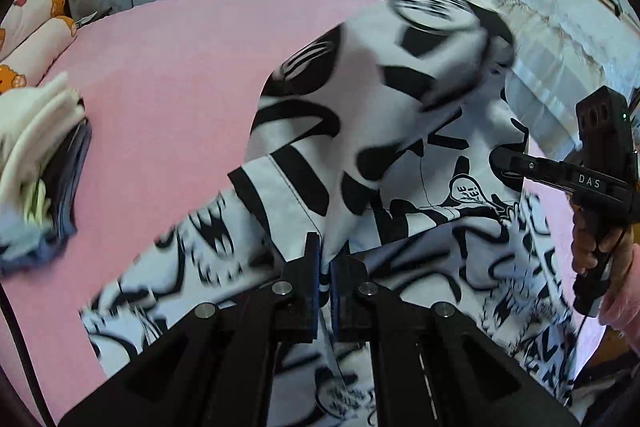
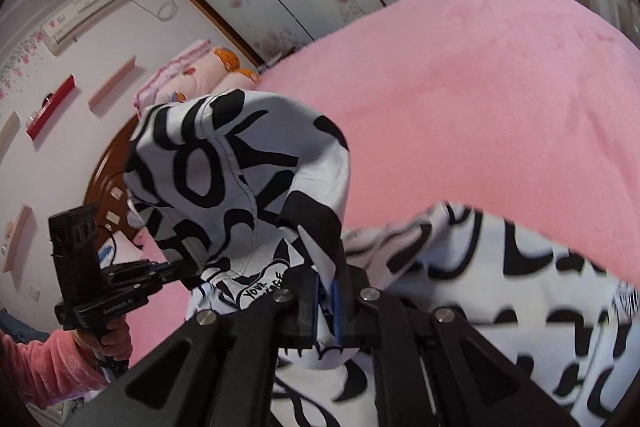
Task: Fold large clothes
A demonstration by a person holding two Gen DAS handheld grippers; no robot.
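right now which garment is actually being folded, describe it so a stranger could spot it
Start at the pink bed cover that fills the room. Spread across its near side is the white garment with bold black graffiti lettering, pinched by the left gripper and the right gripper. Unlike the plain cream and dark blue stack of folded clothes at the bed's left edge, it is loud, patterned and lifted.
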